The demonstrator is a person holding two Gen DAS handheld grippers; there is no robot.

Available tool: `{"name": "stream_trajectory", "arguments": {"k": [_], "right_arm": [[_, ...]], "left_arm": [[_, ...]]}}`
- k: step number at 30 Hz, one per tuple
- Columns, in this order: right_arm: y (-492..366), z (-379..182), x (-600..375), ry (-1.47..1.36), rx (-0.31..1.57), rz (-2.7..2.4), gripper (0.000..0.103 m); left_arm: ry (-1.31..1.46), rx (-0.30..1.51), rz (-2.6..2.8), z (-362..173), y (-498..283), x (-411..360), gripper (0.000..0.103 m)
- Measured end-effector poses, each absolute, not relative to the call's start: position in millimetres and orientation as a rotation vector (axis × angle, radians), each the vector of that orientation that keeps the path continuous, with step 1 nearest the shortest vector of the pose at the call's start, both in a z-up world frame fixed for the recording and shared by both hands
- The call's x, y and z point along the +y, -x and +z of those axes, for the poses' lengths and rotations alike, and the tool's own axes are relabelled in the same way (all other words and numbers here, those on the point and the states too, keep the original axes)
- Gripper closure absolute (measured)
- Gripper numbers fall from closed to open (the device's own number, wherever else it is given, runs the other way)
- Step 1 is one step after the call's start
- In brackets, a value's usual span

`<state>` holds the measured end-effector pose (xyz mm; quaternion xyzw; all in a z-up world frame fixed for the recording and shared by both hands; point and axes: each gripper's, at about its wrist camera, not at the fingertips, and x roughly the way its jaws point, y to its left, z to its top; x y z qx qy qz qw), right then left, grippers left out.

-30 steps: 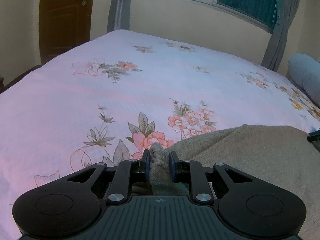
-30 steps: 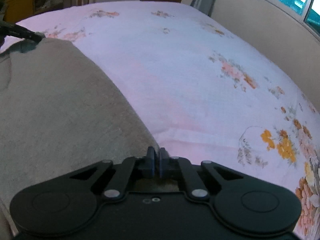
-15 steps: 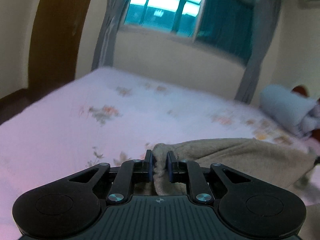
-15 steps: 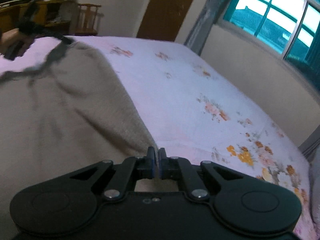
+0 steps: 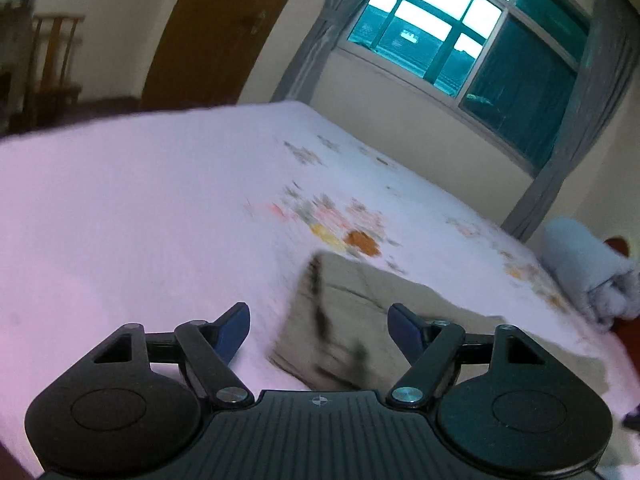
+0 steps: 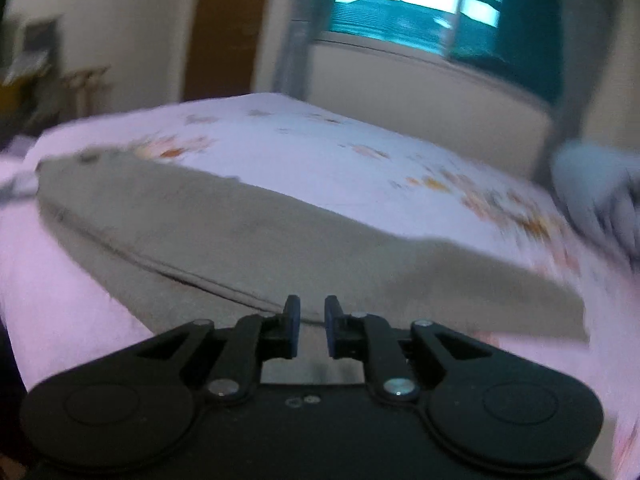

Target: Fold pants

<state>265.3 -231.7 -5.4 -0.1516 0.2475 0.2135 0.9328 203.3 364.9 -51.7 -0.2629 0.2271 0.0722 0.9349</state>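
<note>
The tan pants (image 5: pixel 360 292) lie folded on the pink floral bed sheet (image 5: pixel 140 220), a dark drawstring at their near end. My left gripper (image 5: pixel 318 314) hovers over that end, its jaws opening wide, the cloth below them and free of the pads. In the right wrist view the pants (image 6: pixel 280 232) stretch across the bed with one layer laid over another. My right gripper (image 6: pixel 308 312) sits at their near edge; its jaws are opening, a narrow gap shows between the pads, and no cloth is pinched there. Both views are blurred.
A rolled pale blue blanket (image 5: pixel 580 264) lies at the bed's right side, also seen as a blur (image 6: pixel 592 184). Behind the bed are a window with grey curtains (image 5: pixel 460 40), a brown door (image 5: pixel 224 32) and a wooden chair (image 5: pixel 52 60).
Both grippers carried the pants' edge across the bed and laid it over the rest. The left gripper let go and spread wide. The right gripper's pads have parted slightly.
</note>
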Motion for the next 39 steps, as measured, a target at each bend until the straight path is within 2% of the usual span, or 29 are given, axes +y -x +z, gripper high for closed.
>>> {"name": "stream_trajectory", "arguments": {"k": [3,5,10,13,15,18,21,23,24,26,28,30,31,33,34,37,39], "right_arm": [[-268,-5,-235,0.259,0.508,0.379,0.096],[-269,-4,-235,0.223,0.509,0.358,0.096],[-256,-11,-243,0.184,0.512,0.349,0.096],[-258,-18,-246,0.138,0.536,0.333,0.095],[-265,-23,-248,0.085,0.562,0.317,0.095],[-268,-26,-246,0.056,0.558,0.304,0.093],[-275,-34,-241,0.023,0.583,0.311,0.092],[-285,-42,-243,-0.061,0.617,0.308,0.082],[-289,-45,-245,-0.113,0.631,0.305,0.077],[-302,-56,-256,-0.276,0.669,0.279,0.057],[-312,-67,-270,-0.436,0.688,0.249,0.053],[-323,-81,-285,-0.63,0.703,0.239,0.053],[-329,-89,-291,-0.714,0.708,0.24,0.057],[-340,-100,-297,-0.837,0.718,0.252,0.078],[-346,-104,-300,-0.896,0.737,0.257,0.103],[-356,-98,-302,-0.935,0.73,0.269,0.103],[-352,-66,-295,-0.867,0.656,0.317,0.103]], "left_arm": [[0.556,0.536,0.133,-55,-213,344,0.054],[0.563,0.591,0.147,-64,-223,331,0.063],[0.636,0.618,0.163,-79,-246,315,0.064],[0.702,0.682,0.213,-89,-256,321,0.07],[0.737,0.671,0.219,-89,-254,321,0.07],[0.644,0.662,0.221,-85,-249,310,0.069],[0.663,0.66,0.228,-90,-256,310,0.065],[0.676,0.647,0.232,-89,-258,312,0.068],[0.67,0.637,0.237,-88,-260,312,0.077],[0.678,0.631,0.223,-87,-261,316,0.079],[0.686,0.639,0.202,-89,-262,320,0.079],[0.712,0.645,0.174,-90,-261,327,0.079],[0.731,0.646,0.162,-91,-261,330,0.079],[0.75,0.649,0.148,-90,-265,334,0.079],[0.743,0.651,0.138,-88,-267,336,0.08],[0.725,0.637,0.097,-77,-274,339,0.082],[0.712,0.584,0.057,-60,-277,342,0.083]]}}
